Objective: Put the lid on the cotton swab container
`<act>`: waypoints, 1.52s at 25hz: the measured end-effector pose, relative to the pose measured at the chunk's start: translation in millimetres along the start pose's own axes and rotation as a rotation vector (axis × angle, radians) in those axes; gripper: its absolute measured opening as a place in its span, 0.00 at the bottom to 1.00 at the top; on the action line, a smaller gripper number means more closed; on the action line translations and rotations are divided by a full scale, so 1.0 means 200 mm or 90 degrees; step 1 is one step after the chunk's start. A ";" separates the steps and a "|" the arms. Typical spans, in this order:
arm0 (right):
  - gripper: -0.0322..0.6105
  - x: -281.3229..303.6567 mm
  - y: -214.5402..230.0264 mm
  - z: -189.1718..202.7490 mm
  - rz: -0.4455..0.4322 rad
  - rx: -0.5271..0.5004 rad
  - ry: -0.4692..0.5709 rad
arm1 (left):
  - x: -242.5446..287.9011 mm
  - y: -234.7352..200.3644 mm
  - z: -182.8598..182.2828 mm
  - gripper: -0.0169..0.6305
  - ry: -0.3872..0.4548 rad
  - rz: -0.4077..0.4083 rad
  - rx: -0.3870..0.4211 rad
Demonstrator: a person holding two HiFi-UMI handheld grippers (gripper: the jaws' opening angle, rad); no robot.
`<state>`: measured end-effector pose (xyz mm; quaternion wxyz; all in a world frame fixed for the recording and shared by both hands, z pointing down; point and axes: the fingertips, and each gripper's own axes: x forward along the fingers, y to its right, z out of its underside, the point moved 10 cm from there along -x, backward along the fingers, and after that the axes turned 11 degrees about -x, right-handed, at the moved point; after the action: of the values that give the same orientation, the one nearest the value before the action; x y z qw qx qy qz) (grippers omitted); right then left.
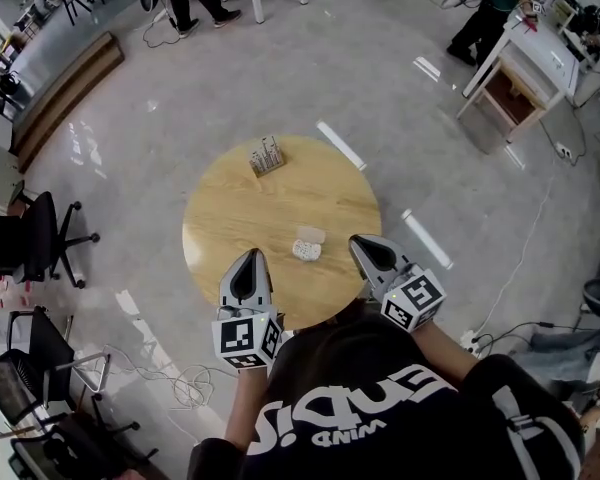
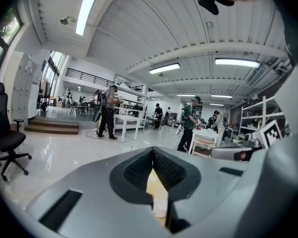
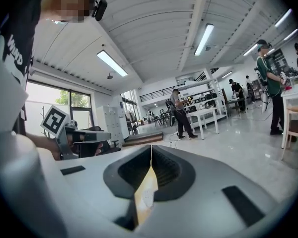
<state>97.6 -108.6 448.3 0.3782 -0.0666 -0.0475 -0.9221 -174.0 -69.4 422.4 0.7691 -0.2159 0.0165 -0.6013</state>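
- Left gripper [image 1: 250, 255]: jaws closed tip to tip, nothing between them. It hovered over the near left edge of the round wooden table [image 1: 230, 218] and pointed across it.
- Its own view confirmed this: the left gripper [image 2: 153, 151] pads met in one line, with only a sliver of tabletop visible below.
- Right gripper [image 1: 359, 241]: also closed and empty, over the near right edge of the table.
- In its own view, the right gripper [image 3: 151, 148] jaws were pressed together with nothing held.
- Cotton swab container [image 1: 306, 251]: on the table, between the two grippers and slightly ahead of their tips, touched by neither.
- Lid [image 1: 311, 234]: a clear piece just beyond the container, off it. I could not tell whether the two touched.
- Small rack [image 1: 267, 156]: at the far edge of the table, well apart from the container.
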 end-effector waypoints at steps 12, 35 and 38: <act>0.43 0.11 0.08 0.05 -0.093 -0.039 0.012 | 0.10 0.09 -0.02 0.05 -0.001 -0.004 0.005; 0.64 0.39 0.03 0.65 -0.221 -0.062 -0.184 | 0.14 0.07 0.00 0.05 -0.025 -0.017 0.019; 0.64 0.41 0.02 0.73 -0.230 -0.062 -0.216 | 0.13 0.06 -0.01 0.05 -0.027 -0.021 0.019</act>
<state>55.6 -148.7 606.5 0.1903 -0.2294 -0.0770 -0.9514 -156.1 -92.5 423.4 0.7626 -0.2171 -0.0120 -0.6093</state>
